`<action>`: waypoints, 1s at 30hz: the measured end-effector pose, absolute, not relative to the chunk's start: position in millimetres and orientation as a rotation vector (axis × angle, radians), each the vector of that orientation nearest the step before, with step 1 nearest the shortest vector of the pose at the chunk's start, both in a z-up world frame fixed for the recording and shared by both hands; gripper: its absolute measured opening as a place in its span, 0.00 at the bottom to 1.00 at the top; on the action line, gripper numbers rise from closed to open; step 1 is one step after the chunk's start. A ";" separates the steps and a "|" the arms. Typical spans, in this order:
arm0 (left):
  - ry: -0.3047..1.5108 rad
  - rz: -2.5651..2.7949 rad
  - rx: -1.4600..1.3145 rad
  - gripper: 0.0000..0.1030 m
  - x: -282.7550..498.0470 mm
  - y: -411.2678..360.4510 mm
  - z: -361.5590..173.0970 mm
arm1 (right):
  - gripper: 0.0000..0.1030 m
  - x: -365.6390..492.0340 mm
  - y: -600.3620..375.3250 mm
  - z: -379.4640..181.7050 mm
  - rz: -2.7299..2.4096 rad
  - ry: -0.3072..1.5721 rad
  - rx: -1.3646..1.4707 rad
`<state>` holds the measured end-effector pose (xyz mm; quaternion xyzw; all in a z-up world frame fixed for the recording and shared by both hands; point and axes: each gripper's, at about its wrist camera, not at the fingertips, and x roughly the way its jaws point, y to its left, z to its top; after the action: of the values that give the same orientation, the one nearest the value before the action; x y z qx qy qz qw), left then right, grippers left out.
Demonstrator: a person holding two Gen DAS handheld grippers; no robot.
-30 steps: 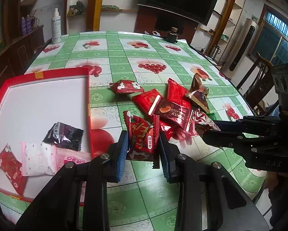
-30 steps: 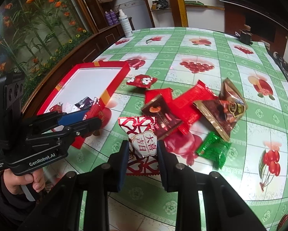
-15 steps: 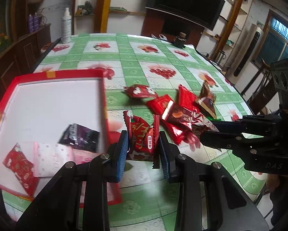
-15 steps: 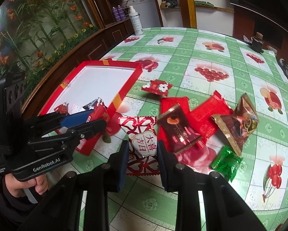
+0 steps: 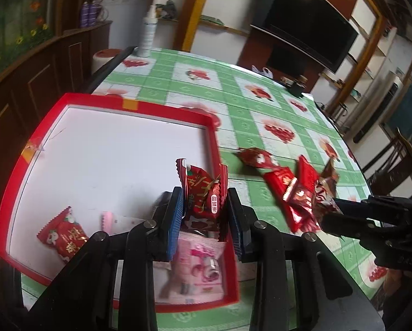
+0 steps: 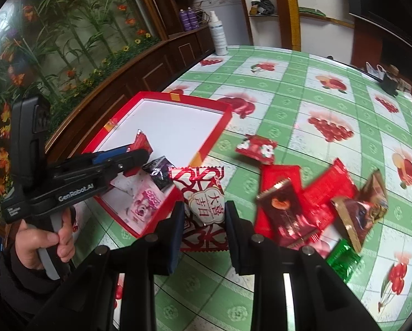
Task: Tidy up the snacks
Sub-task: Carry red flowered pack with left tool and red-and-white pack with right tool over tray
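Above red tray's [image 5: 210, 127] near rim, left hand-held gripper's [image 5: 206, 212] packet [image 5: 203, 195].

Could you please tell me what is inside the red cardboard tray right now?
In the red cardboard tray: a red sweet packet, a pink packet, a dark foil packet and a white wrapper, partly hidden by the left gripper.

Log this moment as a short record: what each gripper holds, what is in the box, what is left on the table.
left gripper: shut on dark red snack packet, above the red box
right gripper: shut on red-and-white packet, beside the box
in box: red packet, pink packet, black packet
on table: loose pile of red and brown packets, green packet
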<state>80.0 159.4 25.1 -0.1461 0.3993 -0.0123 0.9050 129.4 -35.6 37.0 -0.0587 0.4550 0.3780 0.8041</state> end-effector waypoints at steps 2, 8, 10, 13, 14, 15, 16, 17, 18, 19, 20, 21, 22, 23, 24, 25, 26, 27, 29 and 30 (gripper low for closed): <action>0.826 -0.005 -0.316 0.29 80.5 166.8 22.5 | 0.30 131.9 -27.9 36.3 0.823 0.983 -0.135; 0.831 0.046 -0.337 0.29 82.3 181.7 16.5 | 0.30 139.9 -8.9 36.9 0.840 0.986 -0.189; 0.837 0.064 -0.336 0.29 83.6 184.1 13.1 | 0.30 143.8 -3.1 36.2 0.842 0.988 -0.195; 0.847 0.076 -0.343 0.29 86.9 188.1 7.6 | 0.30 148.4 6.2 34.0 0.851 0.988 -0.204; 0.850 0.080 -0.340 0.29 88.3 188.8 6.0 | 0.30 149.6 9.1 32.9 0.856 0.989 -0.207; 0.852 0.083 -0.338 0.29 89.1 189.2 5.0 | 0.30 150.9 12.6 31.4 0.862 0.991 -0.209; 0.856 0.089 -0.335 0.29 89.9 189.5 3.5 | 0.30 152.0 15.9 30.3 0.866 0.993 -0.211; 0.857 0.090 -0.333 0.29 90.4 189.6 2.6 | 0.30 152.7 18.8 29.6 0.871 0.993 -0.213; 0.859 0.091 -0.331 0.29 90.8 189.5 1.7 | 0.30 153.7 22.0 28.4 0.876 0.995 -0.215; 0.860 0.093 -0.329 0.29 91.5 189.8 1.5 | 0.30 154.8 25.2 27.0 0.879 0.997 -0.217; 0.860 0.097 -0.323 0.29 91.4 189.6 1.4 | 0.30 155.8 28.1 25.8 0.881 0.999 -0.219; 0.859 0.101 -0.318 0.29 91.2 189.5 1.5 | 0.30 156.8 30.8 24.7 0.885 1.000 -0.221; 0.859 0.103 -0.317 0.29 91.3 189.9 1.7 | 0.30 157.9 32.9 24.1 0.888 1.000 -0.222; 0.859 0.107 -0.312 0.29 91.1 189.6 2.0 | 0.30 158.9 34.9 23.6 0.890 1.000 -0.223; 0.859 0.108 -0.309 0.29 91.3 189.5 2.3 | 0.30 160.1 36.4 23.4 0.892 1.000 -0.223; 0.858 0.112 -0.302 0.29 91.2 189.1 2.7 | 0.30 161.5 38.3 23.1 0.895 1.000 -0.222; 0.859 0.115 -0.296 0.29 91.2 188.8 2.9 | 0.30 162.7 39.8 23.0 0.897 0.999 -0.222; 0.860 0.119 -0.291 0.29 91.3 188.4 2.9 | 0.30 164.1 41.4 23.0 0.897 0.997 -0.223; 0.861 0.125 -0.280 0.29 91.8 188.0 3.0 | 0.30 167.2 44.1 22.7 0.897 0.997 -0.221; 0.862 0.130 -0.275 0.29 92.0 187.4 3.1 | 0.30 168.5 45.5 22.6 0.896 0.994 -0.221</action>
<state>92.0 187.4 3.1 -0.1328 0.4161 0.0626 0.8974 168.5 45.5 22.6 -0.1023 0.4599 0.4144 0.7787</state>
